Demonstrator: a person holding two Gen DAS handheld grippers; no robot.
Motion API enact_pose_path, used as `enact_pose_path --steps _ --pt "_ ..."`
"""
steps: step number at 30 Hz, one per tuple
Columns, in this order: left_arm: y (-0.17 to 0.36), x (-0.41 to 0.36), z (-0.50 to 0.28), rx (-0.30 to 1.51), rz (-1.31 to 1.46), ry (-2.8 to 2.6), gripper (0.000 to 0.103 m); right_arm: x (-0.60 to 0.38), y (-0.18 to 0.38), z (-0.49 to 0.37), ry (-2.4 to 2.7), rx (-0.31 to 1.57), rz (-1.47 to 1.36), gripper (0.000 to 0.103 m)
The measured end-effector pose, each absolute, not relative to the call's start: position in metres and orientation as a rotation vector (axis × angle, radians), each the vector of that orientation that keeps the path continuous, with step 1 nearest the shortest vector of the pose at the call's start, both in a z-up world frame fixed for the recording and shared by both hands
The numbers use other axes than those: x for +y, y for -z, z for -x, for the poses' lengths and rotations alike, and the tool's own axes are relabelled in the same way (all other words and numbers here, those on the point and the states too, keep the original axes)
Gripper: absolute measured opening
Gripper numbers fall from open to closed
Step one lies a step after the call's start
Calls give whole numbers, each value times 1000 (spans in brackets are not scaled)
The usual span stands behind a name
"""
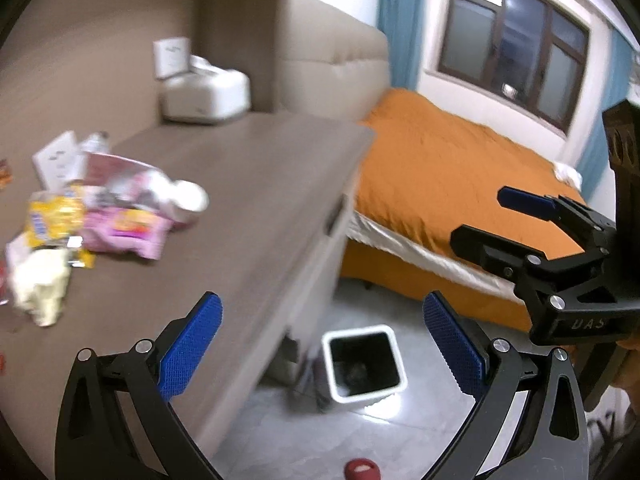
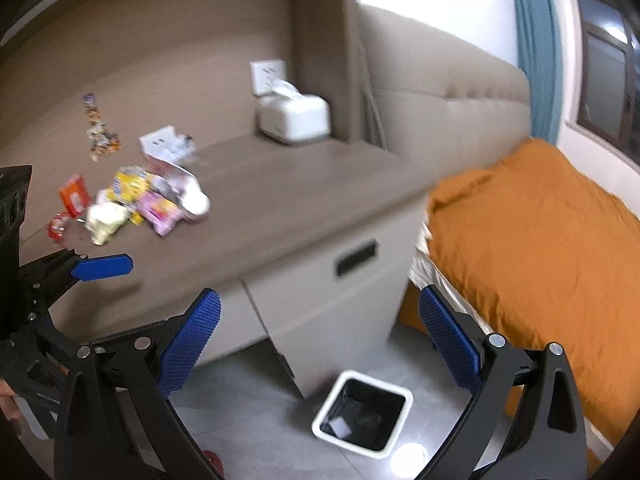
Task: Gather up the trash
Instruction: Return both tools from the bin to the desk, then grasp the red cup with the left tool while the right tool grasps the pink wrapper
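A pile of trash lies on the brown desk (image 1: 248,184): a yellow wrapper (image 1: 54,216), a pink wrapper (image 1: 128,232), a crumpled pale tissue (image 1: 40,284) and a white cup (image 1: 188,200). In the right wrist view the same pile (image 2: 136,204) lies on the desk's left part. A white square bin (image 1: 362,364) with a black liner stands on the floor beside the desk; it also shows in the right wrist view (image 2: 364,414). My left gripper (image 1: 322,344) is open and empty above the desk edge and bin. My right gripper (image 2: 318,346) is open and empty above the floor.
A white tissue box (image 1: 206,94) stands at the desk's back. A bed with an orange cover (image 1: 452,176) lies right of the desk. The desk has a drawer front (image 2: 336,276). The other gripper shows at the right of the left view (image 1: 560,248). A red object (image 1: 362,470) lies on the floor.
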State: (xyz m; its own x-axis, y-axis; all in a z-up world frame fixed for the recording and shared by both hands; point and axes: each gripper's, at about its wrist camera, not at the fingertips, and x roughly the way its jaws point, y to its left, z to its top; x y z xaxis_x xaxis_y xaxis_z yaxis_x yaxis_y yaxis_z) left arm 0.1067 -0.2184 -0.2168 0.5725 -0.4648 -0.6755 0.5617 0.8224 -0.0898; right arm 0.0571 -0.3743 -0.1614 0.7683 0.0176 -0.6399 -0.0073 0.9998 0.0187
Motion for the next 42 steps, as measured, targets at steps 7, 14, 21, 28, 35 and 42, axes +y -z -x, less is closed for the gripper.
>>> enact_pose_path --steps 7,14,21,28,35,42 --pt "178 -151 -112 683 -110 462 98 -318 132 -82 -121 634 18 99" --pt "149 -89 -125 633 -83 337 98 -267 113 -105 -208 588 40 99" --pt "144 -32 -151 633 -36 212 98 -226 108 -139 -251 570 71 99" --pt "161 5 -187 673 -6 123 98 -205 130 -186 -257 600 122 99" --pt "183 21 -226 712 -16 88 98 -199 169 -245 -232 689 164 99" --pt "196 34 -257 732 13 73 98 -197 195 -284 -240 775 206 99"
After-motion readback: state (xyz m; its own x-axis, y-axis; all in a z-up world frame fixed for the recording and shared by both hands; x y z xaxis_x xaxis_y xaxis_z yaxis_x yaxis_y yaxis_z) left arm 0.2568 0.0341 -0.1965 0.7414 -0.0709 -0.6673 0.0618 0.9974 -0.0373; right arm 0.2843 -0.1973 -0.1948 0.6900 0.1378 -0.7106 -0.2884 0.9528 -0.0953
